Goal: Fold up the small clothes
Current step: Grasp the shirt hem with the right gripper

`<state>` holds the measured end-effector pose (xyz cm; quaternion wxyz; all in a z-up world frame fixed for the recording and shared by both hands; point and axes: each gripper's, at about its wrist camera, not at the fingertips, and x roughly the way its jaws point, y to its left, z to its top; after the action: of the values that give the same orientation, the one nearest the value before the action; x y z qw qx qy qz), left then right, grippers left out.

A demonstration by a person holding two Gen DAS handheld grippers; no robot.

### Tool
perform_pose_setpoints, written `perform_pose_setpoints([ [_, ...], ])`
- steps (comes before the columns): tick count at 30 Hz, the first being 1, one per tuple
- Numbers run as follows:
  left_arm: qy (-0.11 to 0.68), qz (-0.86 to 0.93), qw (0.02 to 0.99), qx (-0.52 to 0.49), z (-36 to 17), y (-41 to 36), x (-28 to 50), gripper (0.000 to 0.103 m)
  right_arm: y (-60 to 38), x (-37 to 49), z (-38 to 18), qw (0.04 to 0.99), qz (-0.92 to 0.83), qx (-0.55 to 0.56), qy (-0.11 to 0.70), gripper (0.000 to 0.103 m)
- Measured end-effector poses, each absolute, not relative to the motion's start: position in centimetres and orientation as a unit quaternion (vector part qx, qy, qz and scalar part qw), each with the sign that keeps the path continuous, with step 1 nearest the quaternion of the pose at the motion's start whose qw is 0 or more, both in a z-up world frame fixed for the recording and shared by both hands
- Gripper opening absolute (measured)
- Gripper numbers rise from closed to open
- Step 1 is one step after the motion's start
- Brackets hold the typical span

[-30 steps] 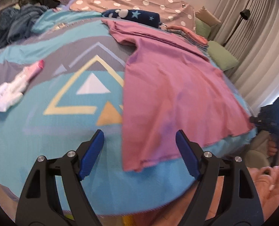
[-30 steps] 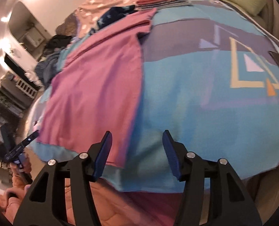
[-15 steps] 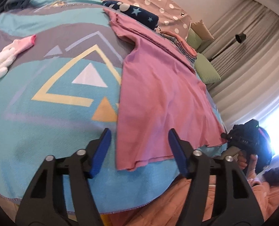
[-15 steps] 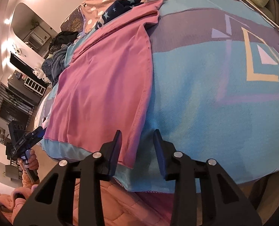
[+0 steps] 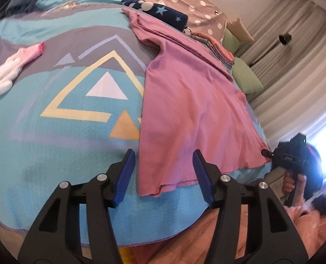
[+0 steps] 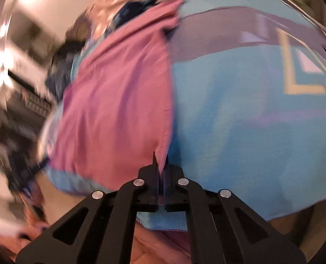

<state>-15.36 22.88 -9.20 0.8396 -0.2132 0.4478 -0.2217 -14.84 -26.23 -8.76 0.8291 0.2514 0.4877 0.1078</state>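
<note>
A pink T-shirt (image 5: pixel 189 101) lies spread flat on the patterned blue bedspread (image 5: pixel 53 154), hem toward me. My left gripper (image 5: pixel 163 173) is open, its blue pads on either side of the shirt's near left hem corner, just above the cloth. In the right wrist view the shirt (image 6: pixel 119 101) fills the left half. My right gripper (image 6: pixel 161 165) is shut on the shirt's near right hem corner, and the cloth runs up out of the closed jaws. The right gripper also shows in the left wrist view (image 5: pixel 266 153) at the hem's right corner.
A stack of folded clothes (image 5: pixel 213 44) sits at the far end of the bed beside a navy star-print garment (image 5: pixel 163 13). White and pink socks (image 5: pixel 11 70) lie at the left. Green pillows (image 5: pixel 246 77), curtains and a dotted cover lie beyond.
My right gripper has closed from open onto the shirt's hem corner. My left gripper has moved closer to the near left hem corner and stays open.
</note>
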Motion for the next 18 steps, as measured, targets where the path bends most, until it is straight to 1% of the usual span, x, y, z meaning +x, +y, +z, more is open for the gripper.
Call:
perform_pose_setpoints([
  [3,0.447,-0.219,0.841,-0.210,-9.3,22.8,-15.4,0.056,-28.5,-15.2,-8.9,0.818,0.116,0.288,0.485,0.002],
  [8,0.454,-0.214,0.845,-0.184,-9.1,22.1,-15.9,0.056,-27.9,-14.9,-9.4,0.820,0.107,0.271,0.492,0.002],
  [15,0.459,-0.211,0.838,-0.208,-9.2,23.4,-16.2,0.056,-29.8,-14.6,-9.5,0.814,0.083,0.306,0.487,0.002],
  [18,0.457,-0.209,0.840,-0.201,-9.3,23.1,-16.2,0.056,-30.2,-14.6,-9.5,0.811,0.076,0.313,0.488,0.002],
])
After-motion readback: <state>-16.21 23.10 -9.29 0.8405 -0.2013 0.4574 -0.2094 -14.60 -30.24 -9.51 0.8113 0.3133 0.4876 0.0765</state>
